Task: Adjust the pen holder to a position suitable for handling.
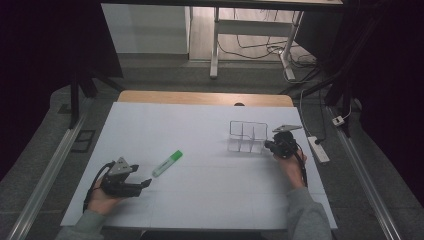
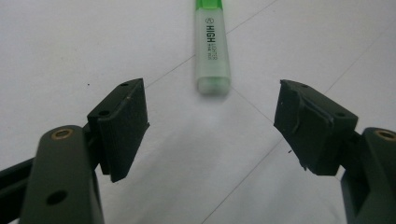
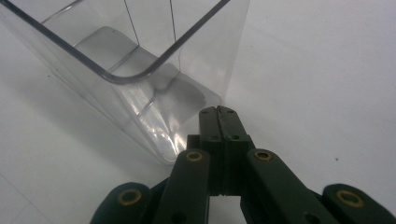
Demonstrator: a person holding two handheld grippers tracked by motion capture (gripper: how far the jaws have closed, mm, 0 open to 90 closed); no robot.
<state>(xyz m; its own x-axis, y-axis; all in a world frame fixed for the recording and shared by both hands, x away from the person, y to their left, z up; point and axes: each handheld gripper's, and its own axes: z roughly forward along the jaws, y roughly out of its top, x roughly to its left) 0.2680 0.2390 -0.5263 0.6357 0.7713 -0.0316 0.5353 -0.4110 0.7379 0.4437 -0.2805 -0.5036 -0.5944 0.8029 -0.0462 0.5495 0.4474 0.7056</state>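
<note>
1. My left gripper sits low at the desk's near-left, held in the left hand; its jaws stand wide apart, nothing between them.
2. Just ahead of it lies the green highlighter, flat on the white surface; in the left gripper view its pale end faces the gap between the jaws, not touching them.
3. Further right stands the clear plastic organizer, upright, with dividers inside.
4. My right gripper has its jaws pressed together, tips at the organizer's lower corner; I cannot tell whether they touch it.
</note>
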